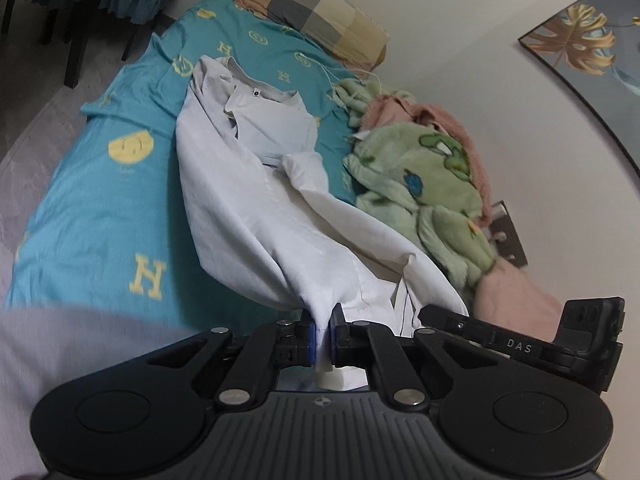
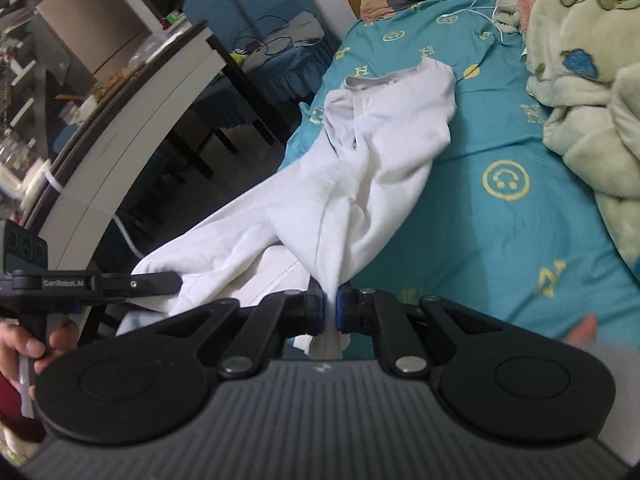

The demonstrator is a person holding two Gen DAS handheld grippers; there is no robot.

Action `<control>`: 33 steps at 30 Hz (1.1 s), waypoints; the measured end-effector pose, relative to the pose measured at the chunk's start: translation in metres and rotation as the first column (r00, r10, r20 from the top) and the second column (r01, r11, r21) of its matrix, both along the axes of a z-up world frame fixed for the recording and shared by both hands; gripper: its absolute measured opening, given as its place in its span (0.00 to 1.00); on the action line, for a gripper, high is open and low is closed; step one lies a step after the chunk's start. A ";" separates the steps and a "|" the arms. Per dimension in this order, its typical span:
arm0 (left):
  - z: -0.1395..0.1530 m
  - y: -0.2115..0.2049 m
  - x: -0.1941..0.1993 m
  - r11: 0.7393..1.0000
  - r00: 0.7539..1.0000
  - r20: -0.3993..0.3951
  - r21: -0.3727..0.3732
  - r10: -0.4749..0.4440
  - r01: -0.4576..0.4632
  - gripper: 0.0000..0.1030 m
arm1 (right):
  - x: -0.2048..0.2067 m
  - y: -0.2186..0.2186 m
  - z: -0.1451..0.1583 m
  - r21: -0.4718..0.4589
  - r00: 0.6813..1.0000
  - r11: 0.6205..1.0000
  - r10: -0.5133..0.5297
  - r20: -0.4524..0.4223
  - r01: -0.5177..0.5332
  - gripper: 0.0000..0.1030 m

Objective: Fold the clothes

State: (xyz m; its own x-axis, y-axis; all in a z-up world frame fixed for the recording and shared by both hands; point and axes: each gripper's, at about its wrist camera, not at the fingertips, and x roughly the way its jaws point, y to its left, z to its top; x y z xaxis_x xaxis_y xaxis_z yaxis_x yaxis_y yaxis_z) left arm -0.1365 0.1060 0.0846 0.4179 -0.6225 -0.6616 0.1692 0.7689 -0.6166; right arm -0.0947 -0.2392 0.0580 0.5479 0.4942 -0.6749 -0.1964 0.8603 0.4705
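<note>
A white collared shirt (image 1: pixel 248 184) lies stretched along the teal bed sheet (image 1: pixel 100 208), collar end far from me. My left gripper (image 1: pixel 322 340) is shut on the shirt's near hem, cloth bunched between the blue pads. My right gripper (image 2: pixel 329 308) is shut on another part of the same hem of the shirt (image 2: pixel 380 152), and the fabric lifts off the bed toward both grippers. In the left wrist view the right gripper's body (image 1: pixel 532 344) shows at the right. The left gripper (image 2: pixel 80 284), held by a hand (image 2: pixel 24 348), shows at the left of the right wrist view.
A green and pink fleece blanket (image 1: pixel 432 176) is heaped along the wall side of the bed. A checked pillow (image 1: pixel 320 8) lies at the head, with a white cable (image 2: pixel 492 4) beside it. A table (image 2: pixel 132 112) and blue-covered chairs (image 2: pixel 276 40) stand beside the bed.
</note>
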 end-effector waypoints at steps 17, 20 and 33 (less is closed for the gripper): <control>0.019 -0.006 0.058 1.000 0.987 0.156 0.000 0.022 -0.022 0.06 | 0.017 -0.018 -0.010 0.116 0.995 0.991 -0.079 0.062 0.071 0.09; 0.012 -0.014 0.106 0.997 0.977 0.204 0.041 0.058 -0.068 0.06 | 0.066 -0.018 -0.013 0.119 0.992 0.988 -0.103 0.078 0.093 0.09; -0.112 -0.059 0.271 0.958 0.975 0.203 0.250 0.093 -0.143 0.07 | 0.241 -0.005 -0.111 -0.013 0.983 0.983 -0.183 0.027 0.184 0.10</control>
State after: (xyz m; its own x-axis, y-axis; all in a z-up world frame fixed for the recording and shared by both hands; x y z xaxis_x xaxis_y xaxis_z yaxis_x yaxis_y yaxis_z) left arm 0.1344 0.0472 -0.0271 0.6096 -0.3771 -0.6973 0.1604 0.9201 -0.3573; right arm 0.1463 -0.2443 -0.0532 0.6456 0.3734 -0.6661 -0.0463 0.8898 0.4540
